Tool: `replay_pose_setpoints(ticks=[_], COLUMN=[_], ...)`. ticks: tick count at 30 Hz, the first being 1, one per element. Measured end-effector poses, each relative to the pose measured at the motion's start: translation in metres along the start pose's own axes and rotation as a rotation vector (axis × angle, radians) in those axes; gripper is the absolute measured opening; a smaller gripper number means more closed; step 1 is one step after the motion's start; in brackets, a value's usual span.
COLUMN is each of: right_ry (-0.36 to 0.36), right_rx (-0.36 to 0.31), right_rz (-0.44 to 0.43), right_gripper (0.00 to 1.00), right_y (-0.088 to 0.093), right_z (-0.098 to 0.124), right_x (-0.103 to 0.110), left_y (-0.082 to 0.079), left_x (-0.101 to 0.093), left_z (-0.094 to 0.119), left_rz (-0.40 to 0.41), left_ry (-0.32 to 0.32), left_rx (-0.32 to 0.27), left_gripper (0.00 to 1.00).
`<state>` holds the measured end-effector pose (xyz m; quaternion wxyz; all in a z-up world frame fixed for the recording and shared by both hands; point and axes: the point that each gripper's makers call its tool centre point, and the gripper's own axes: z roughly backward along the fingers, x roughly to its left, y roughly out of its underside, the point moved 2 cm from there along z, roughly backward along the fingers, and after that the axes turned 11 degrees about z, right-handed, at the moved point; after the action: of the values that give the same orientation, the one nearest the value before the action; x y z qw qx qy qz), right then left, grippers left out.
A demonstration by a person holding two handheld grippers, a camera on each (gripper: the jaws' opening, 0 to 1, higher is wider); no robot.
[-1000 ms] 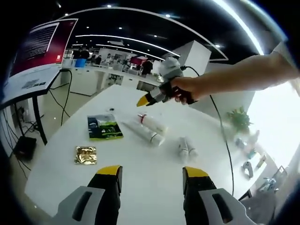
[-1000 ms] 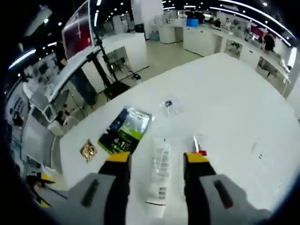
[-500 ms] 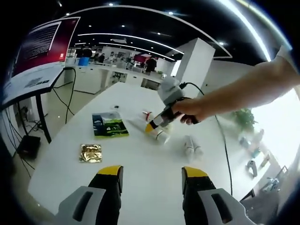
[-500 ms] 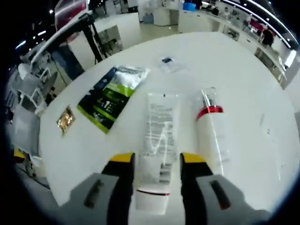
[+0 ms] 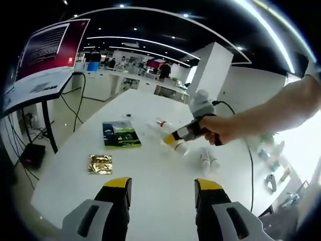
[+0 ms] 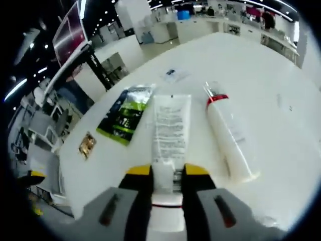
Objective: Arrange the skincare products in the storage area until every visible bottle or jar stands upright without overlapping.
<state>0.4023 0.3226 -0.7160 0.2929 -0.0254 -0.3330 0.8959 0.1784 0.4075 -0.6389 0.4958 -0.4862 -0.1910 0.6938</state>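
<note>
In the left gripper view, the left gripper (image 5: pixel 161 187) is spread wide over the white table (image 5: pixel 150 175). In the right gripper view, the right gripper (image 6: pixel 167 173) pinches a white tube (image 6: pixel 169 130) lying flat, just beside a lying white bottle (image 6: pixel 228 138).

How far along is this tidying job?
Barely started: nothing stands upright yet. The right hand-held gripper is closing around the flat white tube. The red-banded bottle beside it and two small tubes lie flat on the table.

R gripper (image 6: pixel 167 173) jaws closed on tube (image 6: pixel 169 131); L gripper (image 5: pixel 162 185) jaws apart.
</note>
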Motion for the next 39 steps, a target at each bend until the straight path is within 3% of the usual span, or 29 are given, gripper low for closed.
replay_pose_setpoints(ticks=[6,8,11,13,14,23,28,31,33,37,39], right_ry=[-0.04,-0.058,-0.066,-0.085,-0.06,-0.085,-0.103,-0.115,-0.138,-0.197,-0.213], right_rx=[-0.112,-0.188,-0.244,-0.305,-0.319,-0.404,-0.437,-0.457,-0.486,-0.567,-0.589], right_rz=[0.003,0.001,0.025,-0.03,-0.04,-0.099,-0.152,-0.166,-0.171,-0.158,-0.148], right_gripper=[0.19,0.2,0.2,0.2,0.2,0.2,0.21,0.21,0.21,0.21,0.21], right_y=[0.003,0.001,0.004,0.004,0.007,0.033,0.048,0.052,0.049,0.037,0.034], right_z=[0.047,0.06,0.086,0.103,0.112,0.155,0.17,0.179,0.187,0.202,0.207], right_x=[0.04,0.051,0.067,0.083,0.086,0.113,0.12,0.125,0.132,0.148,0.152], left_y=[0.0,0.0,-0.008,-0.01,-0.01,-0.011,-0.018,-0.026,-0.036,-0.054,-0.067], left_x=[-0.005,-0.008,-0.021,-0.024,-0.024,-0.043,-0.048,-0.061,-0.076,-0.103,-0.119], left_z=[0.0,0.001,0.006,0.009,0.009,0.014,0.018,0.023,0.026,0.028,0.033], left_rz=[0.002,0.0,-0.01,-0.004,0.001,0.053,0.105,0.139,0.106,0.115,0.161], left_ry=[0.028,0.044,0.098,0.117,0.125,0.256,0.285,0.356,0.423,0.534,0.632], left_rx=[0.004,0.002,-0.041,-0.047,-0.045,-0.006,-0.008,-0.01,-0.025,-0.039,-0.049], left_gripper=[0.52,0.53,0.54,0.55,0.55,0.55,0.54,0.48,0.45,0.51,0.54])
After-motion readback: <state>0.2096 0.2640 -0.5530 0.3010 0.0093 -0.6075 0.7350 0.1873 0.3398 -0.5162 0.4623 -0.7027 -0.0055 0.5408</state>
